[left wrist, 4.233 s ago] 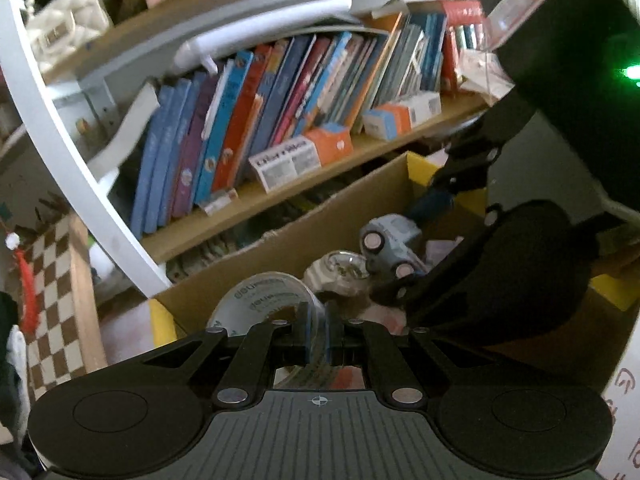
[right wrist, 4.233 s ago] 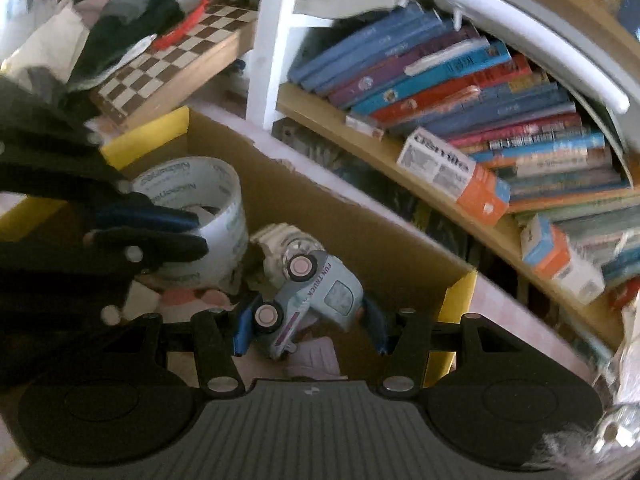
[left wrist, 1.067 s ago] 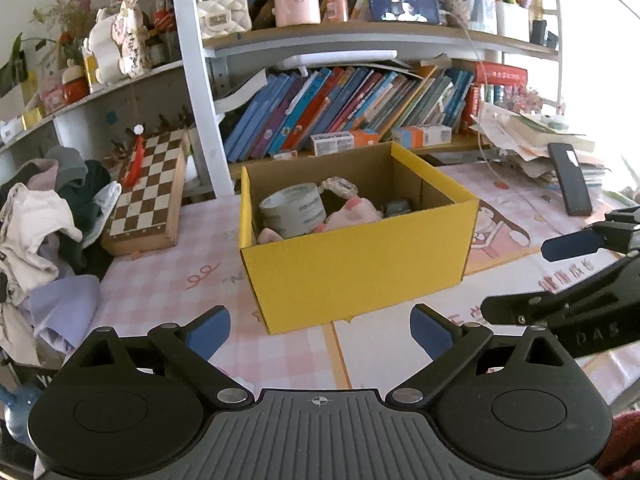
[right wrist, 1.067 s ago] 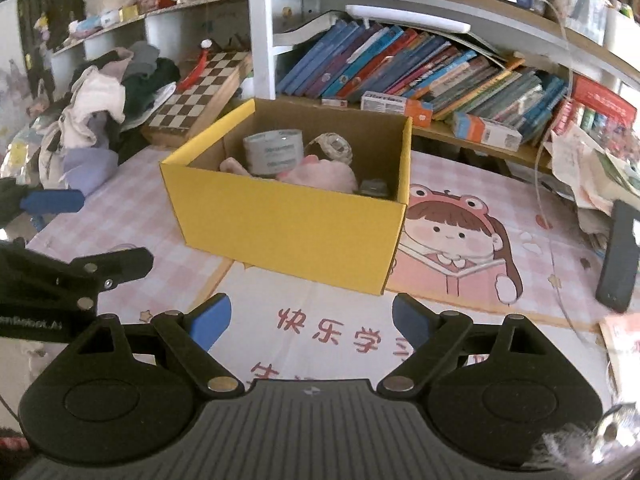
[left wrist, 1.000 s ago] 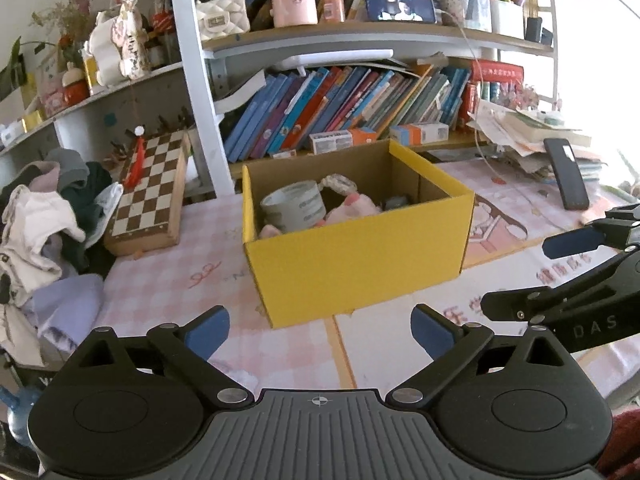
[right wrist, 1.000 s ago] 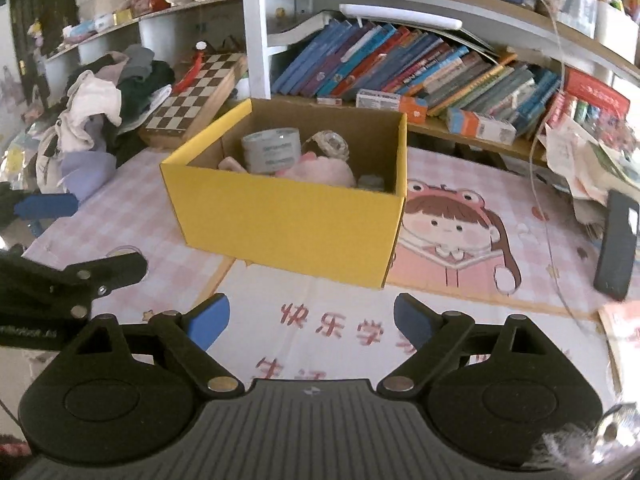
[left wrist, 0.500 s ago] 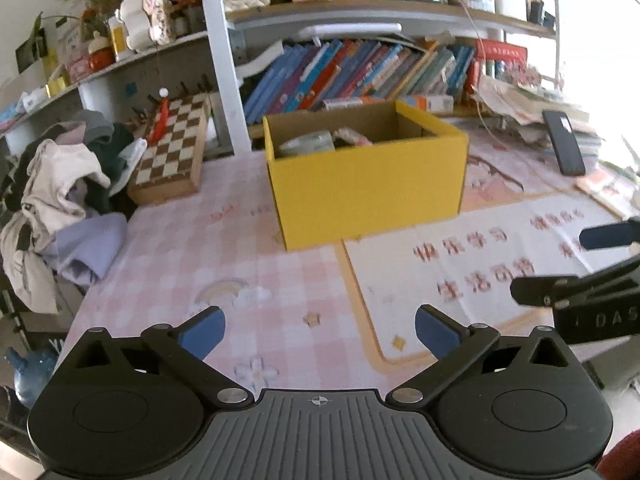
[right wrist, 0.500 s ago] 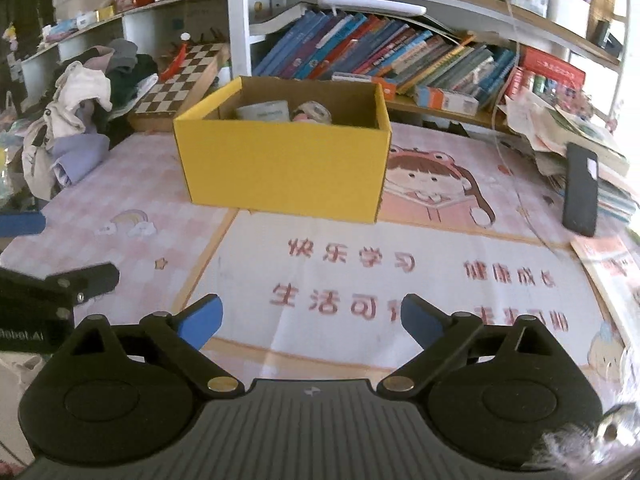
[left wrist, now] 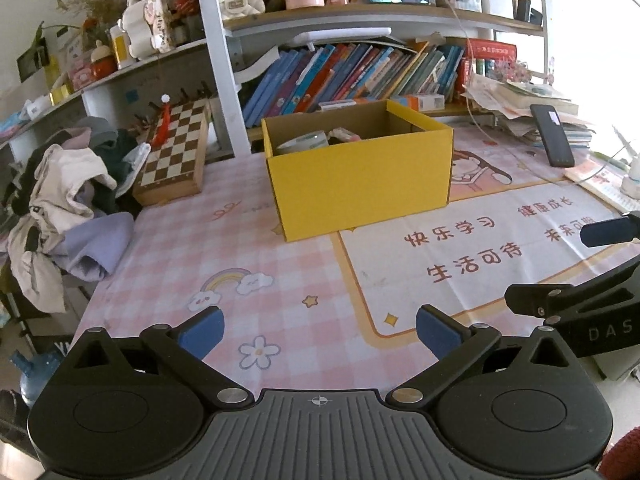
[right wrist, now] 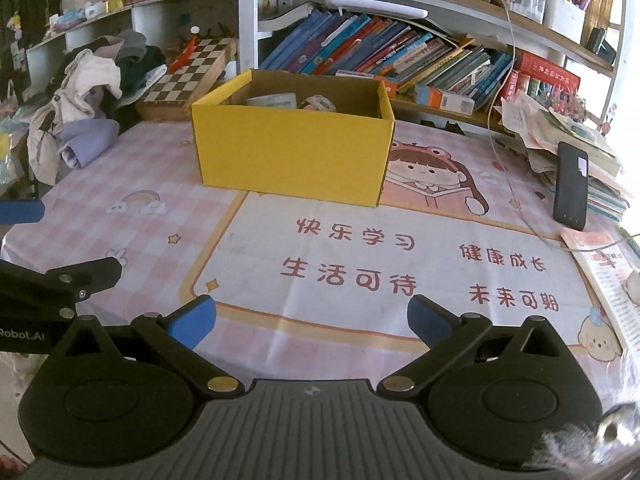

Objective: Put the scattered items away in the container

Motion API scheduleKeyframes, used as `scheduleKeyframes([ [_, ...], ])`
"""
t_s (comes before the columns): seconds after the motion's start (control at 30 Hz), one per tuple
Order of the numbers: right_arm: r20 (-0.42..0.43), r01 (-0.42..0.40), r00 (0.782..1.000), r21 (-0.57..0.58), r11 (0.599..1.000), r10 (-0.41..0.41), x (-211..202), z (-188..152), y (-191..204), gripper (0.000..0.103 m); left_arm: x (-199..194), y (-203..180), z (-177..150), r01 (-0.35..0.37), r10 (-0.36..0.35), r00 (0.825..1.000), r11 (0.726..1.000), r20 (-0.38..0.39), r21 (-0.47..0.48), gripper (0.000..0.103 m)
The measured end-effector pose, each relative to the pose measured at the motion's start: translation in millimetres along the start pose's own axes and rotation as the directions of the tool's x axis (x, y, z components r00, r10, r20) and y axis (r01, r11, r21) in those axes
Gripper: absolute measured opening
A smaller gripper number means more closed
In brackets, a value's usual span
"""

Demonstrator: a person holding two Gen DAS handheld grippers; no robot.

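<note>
Both claws sit low at the near edge of the desk (right wrist: 132, 184), well apart from the box. Left claw (left wrist: 318, 328): blue pads spread wide, nothing between them, only pink checked cloth below. Right claw (right wrist: 311, 318): its jaws have just been opening and now stand spread wide, empty, over the white panel of the printed mat (right wrist: 400, 264) with red characters. Each claw shows at the side of the other's view, so they hang side by side.

Mid desk: yellow cardboard box (right wrist: 292, 152), open top, upright, standing partly on the mat's pink border and partly on the checked cloth. Inside, only tops show over the rim: a roll of tape (left wrist: 304, 142) on the left and a pale rounded item (right wrist: 318, 103) just beside it. Rest of the contents hidden by the box wall.

Right of the box, well apart: black phone (right wrist: 571, 186) leaning on a stack of papers and books (right wrist: 560, 132), an open booklet (right wrist: 604, 272) near the desk edge.

Left of the box: folded chessboard (left wrist: 176, 148), tilted, then a heap of clothes (left wrist: 68, 200) hanging off the desk corner.

Behind it all: shelf unit with a row of leaning books (right wrist: 380, 56), a white lamp bar above them, jars and a small screen on the top shelf.
</note>
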State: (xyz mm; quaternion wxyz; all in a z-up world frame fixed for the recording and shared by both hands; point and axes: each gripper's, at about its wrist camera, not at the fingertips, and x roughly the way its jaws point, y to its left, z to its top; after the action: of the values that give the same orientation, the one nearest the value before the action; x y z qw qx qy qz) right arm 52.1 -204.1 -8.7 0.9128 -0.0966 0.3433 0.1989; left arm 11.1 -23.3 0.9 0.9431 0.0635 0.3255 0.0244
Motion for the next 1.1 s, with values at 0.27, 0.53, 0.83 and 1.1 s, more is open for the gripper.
scheduleKeyframes([
  [0.27, -0.002, -0.002, 1.0, -0.001, 1.0, 0.002, -1.6, -2.5, 0.2, 0.103, -2.6, -1.9, -4.5, 0.006, -0.006, 1.0, 1.0, -0.01, 0.004, 0.103],
  [0.53, -0.006, -0.001, 1.0, -0.004, 1.0, 0.001, -3.3, -5.5, 0.8, 0.103, -4.1, -1.7, -5.5, 0.009, -0.01, 1.0, 1.0, -0.009, -0.008, 0.103],
  [0.83, -0.005, -0.002, 1.0, -0.004, 1.0, 0.002, -4.2, -5.8, 1.0, 0.103, -4.8, -1.5, -5.2, 0.007, -0.007, 1.0, 1.0, -0.008, -0.008, 0.103],
  [1.1, -0.006, -0.002, 1.0, -0.001, 1.0, 0.002, -5.0, -6.0, 1.4, 0.103, -6.4, -3.4, -5.5, 0.011, -0.011, 1.0, 1.0, -0.008, -0.002, 0.103],
])
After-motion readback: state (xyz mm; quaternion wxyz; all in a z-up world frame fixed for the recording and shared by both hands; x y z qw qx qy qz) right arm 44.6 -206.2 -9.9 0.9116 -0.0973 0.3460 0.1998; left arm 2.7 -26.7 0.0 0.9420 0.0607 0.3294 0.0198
